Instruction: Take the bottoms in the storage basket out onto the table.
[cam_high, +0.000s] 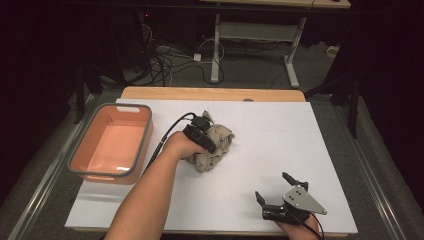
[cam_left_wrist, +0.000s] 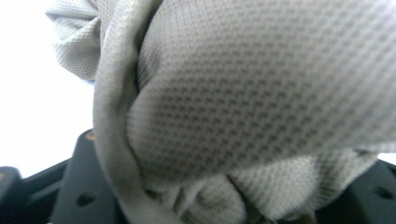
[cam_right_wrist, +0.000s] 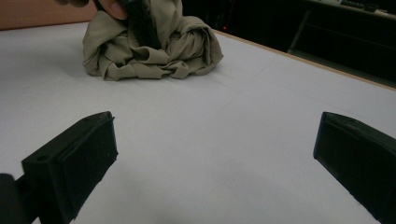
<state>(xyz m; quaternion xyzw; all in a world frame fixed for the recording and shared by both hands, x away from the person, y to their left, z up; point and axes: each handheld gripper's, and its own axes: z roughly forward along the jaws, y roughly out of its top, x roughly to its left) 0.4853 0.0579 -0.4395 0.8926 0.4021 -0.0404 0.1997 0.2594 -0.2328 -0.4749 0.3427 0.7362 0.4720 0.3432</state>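
A crumpled beige cloth (cam_high: 216, 146) lies in a heap on the white table sheet (cam_high: 280, 125), a little left of centre. My left gripper (cam_high: 205, 122) points down into the top of this heap, held by a hand. In the left gripper view the mesh cloth (cam_left_wrist: 243, 93) bulges between the two black jaws and hides their pads. The right gripper view has the cloth (cam_right_wrist: 187, 51) at the far left, with the dark left gripper (cam_right_wrist: 140, 23) sunk in its folds. My right gripper (cam_high: 272, 186) rests near the table's front edge, open with nothing between its fingers (cam_right_wrist: 88, 154).
An orange bin with a grey rim (cam_high: 120, 107) stands on the left side of the table, with nothing in it. The wooden table edge (cam_high: 215, 94) runs along the back. Beyond it are desk legs and cables on the floor.
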